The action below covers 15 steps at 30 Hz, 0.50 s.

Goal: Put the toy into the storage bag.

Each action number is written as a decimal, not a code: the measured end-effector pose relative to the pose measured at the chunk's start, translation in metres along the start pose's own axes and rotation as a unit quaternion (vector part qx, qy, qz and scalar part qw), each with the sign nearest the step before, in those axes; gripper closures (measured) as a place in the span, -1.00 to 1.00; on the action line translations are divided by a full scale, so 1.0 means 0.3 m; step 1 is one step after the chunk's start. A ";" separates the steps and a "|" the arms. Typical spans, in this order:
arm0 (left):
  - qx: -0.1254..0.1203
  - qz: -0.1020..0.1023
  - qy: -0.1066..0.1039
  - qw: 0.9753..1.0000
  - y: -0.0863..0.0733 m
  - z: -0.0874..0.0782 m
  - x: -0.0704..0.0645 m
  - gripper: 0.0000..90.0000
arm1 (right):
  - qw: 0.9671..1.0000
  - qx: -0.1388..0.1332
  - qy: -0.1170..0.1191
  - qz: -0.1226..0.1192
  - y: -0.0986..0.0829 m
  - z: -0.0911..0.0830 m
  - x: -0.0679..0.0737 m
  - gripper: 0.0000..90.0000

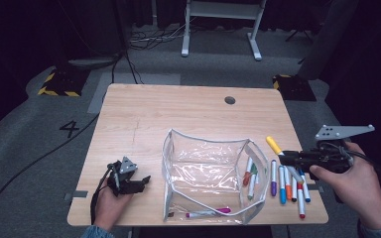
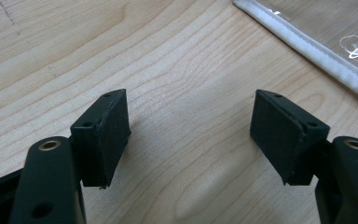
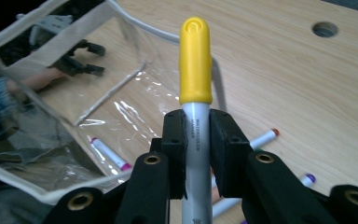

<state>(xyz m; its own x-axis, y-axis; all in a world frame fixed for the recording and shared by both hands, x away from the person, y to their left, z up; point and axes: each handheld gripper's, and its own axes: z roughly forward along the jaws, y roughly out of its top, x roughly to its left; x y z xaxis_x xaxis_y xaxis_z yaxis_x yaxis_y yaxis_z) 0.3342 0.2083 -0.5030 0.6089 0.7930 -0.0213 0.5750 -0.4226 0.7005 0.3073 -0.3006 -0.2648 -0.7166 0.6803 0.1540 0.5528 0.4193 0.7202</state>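
My right gripper (image 1: 284, 154) (image 3: 196, 125) is shut on a yellow-capped marker (image 1: 274, 145) (image 3: 195, 70), held above the table just right of the clear pouch (image 1: 213, 173) (image 3: 51, 93). The pouch stands open with white trim; a pink marker (image 1: 208, 212) (image 3: 107, 154) lies in its front, and a few markers (image 1: 250, 176) lean inside its right end. Several more markers (image 1: 287, 186) lie in a row on the table right of the pouch. My left gripper (image 1: 146, 179) (image 2: 191, 135) rests low on the table left of the pouch, jaws wide apart with nothing between them.
The wooden table (image 1: 178, 114) has a round cable hole (image 1: 230, 100) (image 3: 325, 29) at the back right. The pouch's white edge (image 2: 317, 51) runs past the left gripper's upper right. Cables and a desk frame (image 1: 218, 29) lie on the floor beyond.
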 end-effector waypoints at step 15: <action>0.003 -0.003 0.003 1.000 -0.001 -0.003 -0.003 -0.37 | 0.993 0.036 0.077 -0.085 0.173 0.107 0.159 0.71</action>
<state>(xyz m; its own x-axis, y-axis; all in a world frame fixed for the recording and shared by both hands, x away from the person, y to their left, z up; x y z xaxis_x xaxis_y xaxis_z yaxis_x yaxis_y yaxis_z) 0.3329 0.2082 -0.5026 0.6021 0.7981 -0.0218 0.5818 -0.4199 0.6966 0.3154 -0.2270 -0.2419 -0.8557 0.4984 0.1391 0.4425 0.5655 0.6960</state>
